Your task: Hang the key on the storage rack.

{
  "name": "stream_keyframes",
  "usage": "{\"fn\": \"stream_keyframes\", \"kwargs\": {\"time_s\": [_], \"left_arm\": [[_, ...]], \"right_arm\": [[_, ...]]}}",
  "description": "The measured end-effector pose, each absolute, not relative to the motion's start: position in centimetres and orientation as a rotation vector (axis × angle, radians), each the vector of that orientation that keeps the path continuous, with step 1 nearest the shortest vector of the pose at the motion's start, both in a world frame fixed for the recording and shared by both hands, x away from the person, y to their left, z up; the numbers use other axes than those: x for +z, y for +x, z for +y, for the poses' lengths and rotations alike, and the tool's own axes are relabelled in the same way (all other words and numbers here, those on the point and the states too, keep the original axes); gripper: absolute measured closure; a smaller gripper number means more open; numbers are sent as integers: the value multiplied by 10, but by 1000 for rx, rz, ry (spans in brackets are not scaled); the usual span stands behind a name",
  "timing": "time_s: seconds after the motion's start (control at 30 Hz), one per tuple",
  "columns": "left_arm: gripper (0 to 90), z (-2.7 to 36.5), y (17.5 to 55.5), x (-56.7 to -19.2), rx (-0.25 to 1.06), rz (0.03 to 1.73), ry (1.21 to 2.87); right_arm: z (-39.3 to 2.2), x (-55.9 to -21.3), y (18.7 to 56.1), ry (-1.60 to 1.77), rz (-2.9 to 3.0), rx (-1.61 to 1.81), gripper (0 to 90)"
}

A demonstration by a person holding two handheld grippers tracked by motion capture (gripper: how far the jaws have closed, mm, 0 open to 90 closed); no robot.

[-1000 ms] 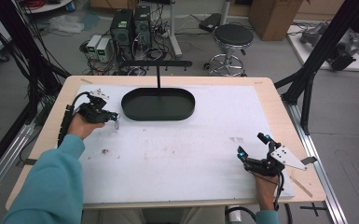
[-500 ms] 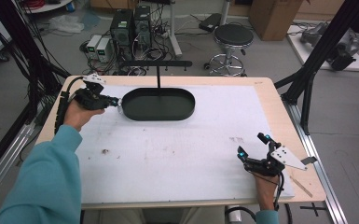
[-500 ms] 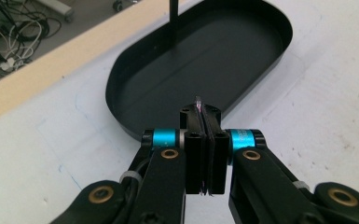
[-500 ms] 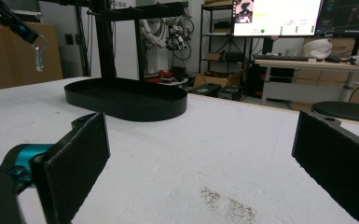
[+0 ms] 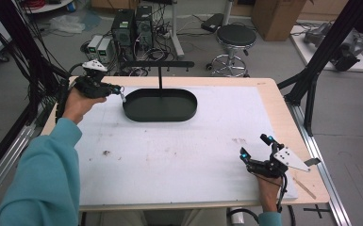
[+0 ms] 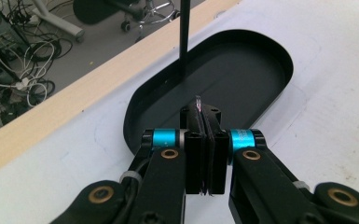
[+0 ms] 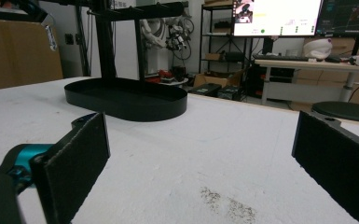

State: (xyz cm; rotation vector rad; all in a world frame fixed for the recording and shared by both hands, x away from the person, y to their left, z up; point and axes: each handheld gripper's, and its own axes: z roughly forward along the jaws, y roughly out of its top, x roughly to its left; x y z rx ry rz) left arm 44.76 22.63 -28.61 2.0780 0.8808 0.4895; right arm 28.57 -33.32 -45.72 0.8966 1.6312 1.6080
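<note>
Tray (image 5: 160, 106), black, oval, low-walled, sits toward the far side of the white counter (image 5: 179, 155); a thin upright post (image 5: 160, 77) with a crossbar rises from its far edge. Left tool (image 5: 120, 93) hangs at the tray's left end, jaws pressed together on a small thin pale sliver (image 6: 198, 103), too small to identify. Right tool (image 5: 253, 151) rests near the counter's right front corner, jaws spread wide, well apart from the tray.
</note>
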Motion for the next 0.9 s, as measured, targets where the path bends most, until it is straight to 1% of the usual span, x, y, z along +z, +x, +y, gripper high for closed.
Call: {"fn": "stream_keyframes", "kwargs": {"time_s": [0.33, 0.4, 0.6, 0.9], "left_arm": [[882, 215, 464, -258, 524, 857, 2064], [882, 212, 468, -254, 514, 849, 2065], [882, 200, 478, -252, 506, 829, 2081], [882, 195, 493, -254, 498, 839, 2090]], "right_arm": [[-333, -457, 286, 897, 1632, 1609, 33], [-333, -457, 286, 897, 1632, 1608, 33], [-333, -457, 285, 896, 1629, 1611, 33], [-334, -457, 286, 893, 1626, 1611, 33]]}}
